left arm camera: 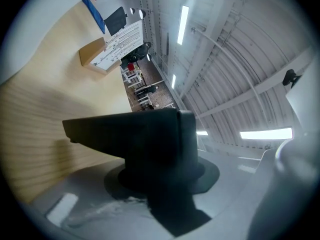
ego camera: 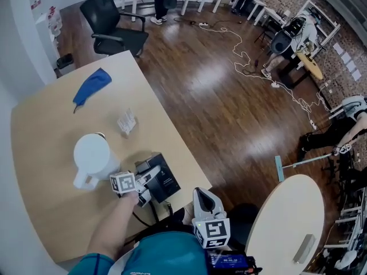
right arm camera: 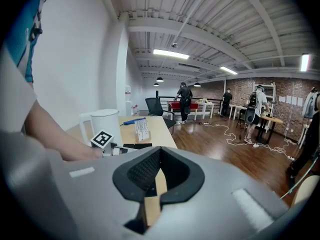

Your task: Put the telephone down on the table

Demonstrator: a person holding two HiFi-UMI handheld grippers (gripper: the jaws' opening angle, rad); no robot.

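Note:
The black telephone [ego camera: 164,177] is at the table's near right corner, low over or on the wood; I cannot tell whether it touches. My left gripper [ego camera: 149,189] is shut on it from the near side, marker cube toward the kettle. In the left gripper view the telephone [left arm camera: 135,134] fills the space between the jaws as a dark block, with the wooden table [left arm camera: 45,104] tilted behind it. My right gripper [ego camera: 205,202] hangs off the table's near right edge, away from the telephone. Its pads [right arm camera: 145,170] meet at the tips, and nothing is between them.
A white kettle [ego camera: 92,159] stands just left of the telephone. A small card stand [ego camera: 127,122] and a blue cloth [ego camera: 92,87] lie farther back on the table [ego camera: 40,136]. A black office chair [ego camera: 112,24] stands beyond it. A round table [ego camera: 292,216] is at the right.

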